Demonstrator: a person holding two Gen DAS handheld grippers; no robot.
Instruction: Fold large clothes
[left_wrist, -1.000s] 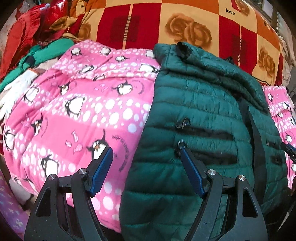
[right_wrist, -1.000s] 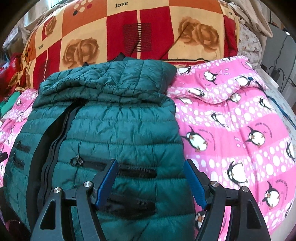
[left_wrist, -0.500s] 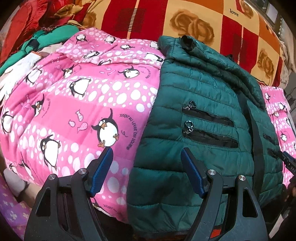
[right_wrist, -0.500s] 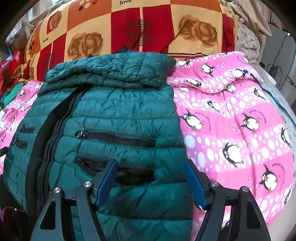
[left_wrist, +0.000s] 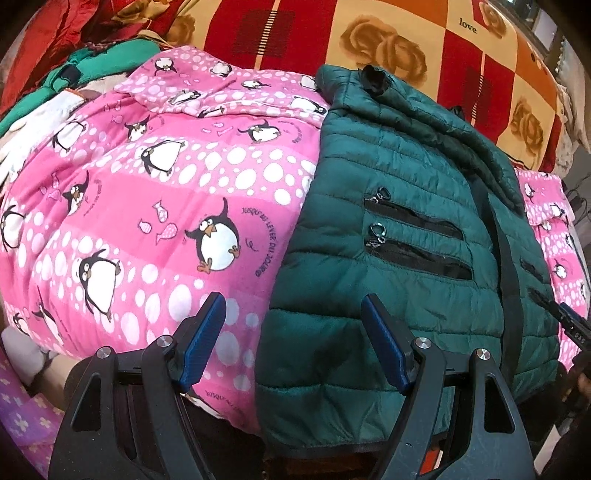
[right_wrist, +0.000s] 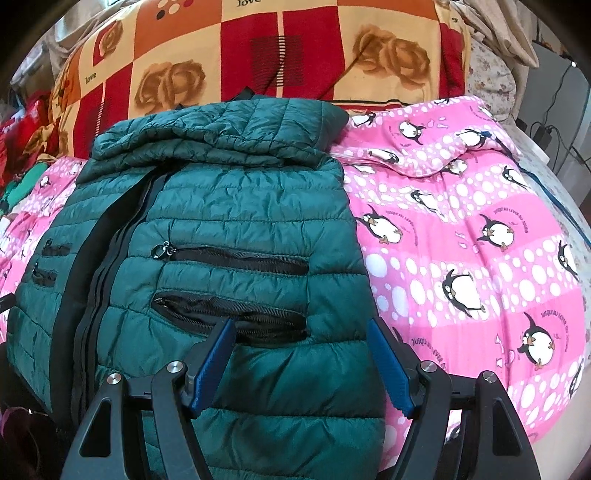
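A dark green quilted jacket (left_wrist: 399, 236) lies flat, front up, on a pink penguin-print blanket (left_wrist: 155, 206); its black zip runs down the middle and its hood is folded across the top. My left gripper (left_wrist: 293, 314) hovers open over the jacket's near left edge, one finger over the blanket, nothing between the jaws. In the right wrist view the same jacket (right_wrist: 229, 229) fills the left half, beside the pink blanket (right_wrist: 461, 240). My right gripper (right_wrist: 301, 339) hangs open above the jacket's near right hem, just below the lower pocket zip (right_wrist: 232, 314), holding nothing.
A red, orange and cream rose-print blanket (left_wrist: 369, 40) rises behind the jacket. Green and red clothes (left_wrist: 96, 62) are piled at the far left. Cables and a charger (right_wrist: 546, 129) lie at the far right. The bed's near edge drops away under both grippers.
Both grippers have drawn back toward the jacket's near hem, so more of the bottom edge shows. Jaws stay equally wide. The jacket has not moved.
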